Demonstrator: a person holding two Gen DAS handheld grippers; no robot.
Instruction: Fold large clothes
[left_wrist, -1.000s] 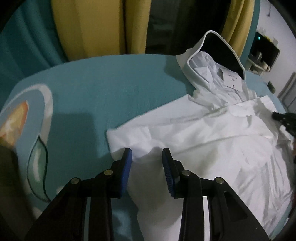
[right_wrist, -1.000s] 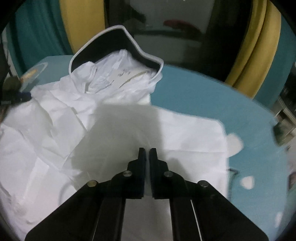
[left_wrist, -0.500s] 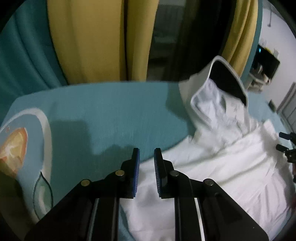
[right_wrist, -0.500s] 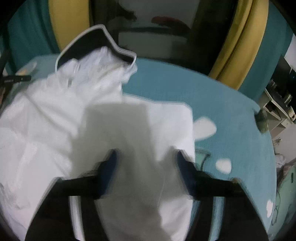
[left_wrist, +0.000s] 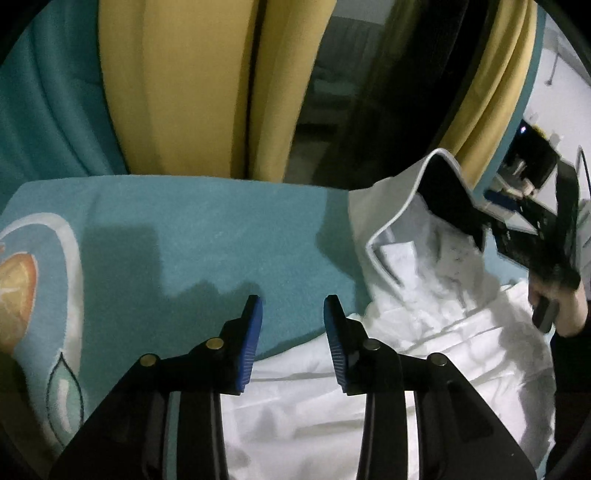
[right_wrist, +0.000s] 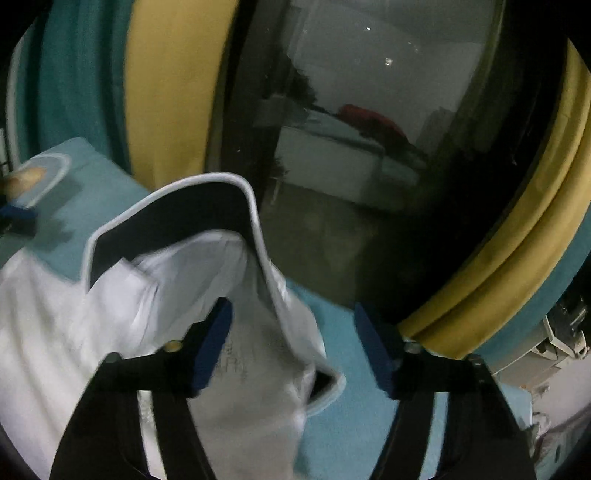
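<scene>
Hovering over white hooded garment (left_wrist: 424, 369) on teal bedspread (left_wrist: 221, 236): left gripper (left_wrist: 293, 314) and right gripper (right_wrist: 293, 328) both spread, holding nothing.

Dim indoor light, hard shadows on the bedspread (left_wrist: 207, 236), motion blur, dark fisheye corners.

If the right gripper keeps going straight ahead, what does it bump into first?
Most likely the white garment's dark-lined hood, which stands up just ahead of the open right gripper. The right-hand finger points past it over the teal cover toward the dark window. Depth is hard to judge here.
</scene>
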